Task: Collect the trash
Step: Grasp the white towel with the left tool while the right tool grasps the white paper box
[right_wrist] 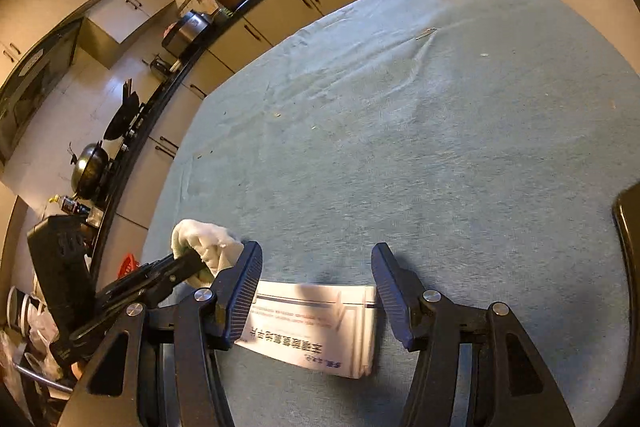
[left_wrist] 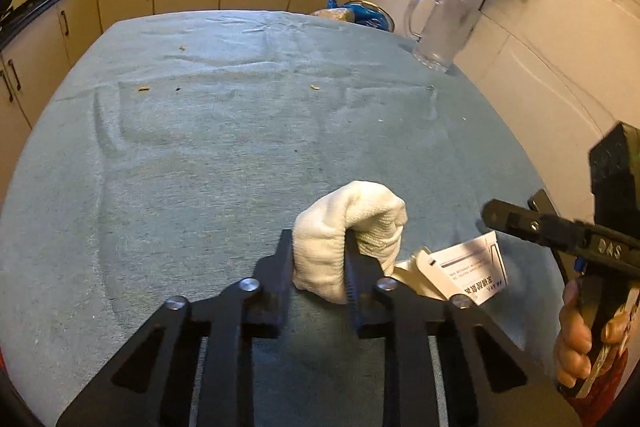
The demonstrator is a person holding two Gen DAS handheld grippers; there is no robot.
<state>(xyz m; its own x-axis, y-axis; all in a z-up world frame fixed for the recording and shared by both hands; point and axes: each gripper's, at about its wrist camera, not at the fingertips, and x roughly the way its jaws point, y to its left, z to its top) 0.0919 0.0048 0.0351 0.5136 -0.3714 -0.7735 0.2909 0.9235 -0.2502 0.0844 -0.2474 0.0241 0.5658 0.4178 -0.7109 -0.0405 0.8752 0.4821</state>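
Lying flat on the green tablecloth [right_wrist: 460,147] at the near edge of the table, the white printed box [right_wrist: 320,327] is a flattened carton w/ dark printed text on its top face. Its long axis runs side to side across the right wrist view, one short end by each finger; in the left wrist view the box [left_wrist: 472,271] sits to the right of the cloth, slightly angled, its far corner toward the right gripper's tip.

Right gripper [right_wrist: 316,291]: fingers apart, straddling the box, one on either side. Whether the pads touch the box ends can't be told; no clear clamp visible.

Left gripper [left_wrist: 320,267]: fingers pinched tight on a white folded cloth [left_wrist: 352,231], which bulges up over the right finger. The cloth sits just beside the box, left of it; in the right wrist view the cloth [right_wrist: 204,243] shows as a lump just left of the right gripper's left finger.

Containers: a clear glass pitcher [left_wrist: 440,27] w/ handle stands upright at the far right corner of the table, well apart from the box. Looks clear inside; contents can't be told. Small crumbs [left_wrist: 142,89] are scattered mid-table on the tablecloth.
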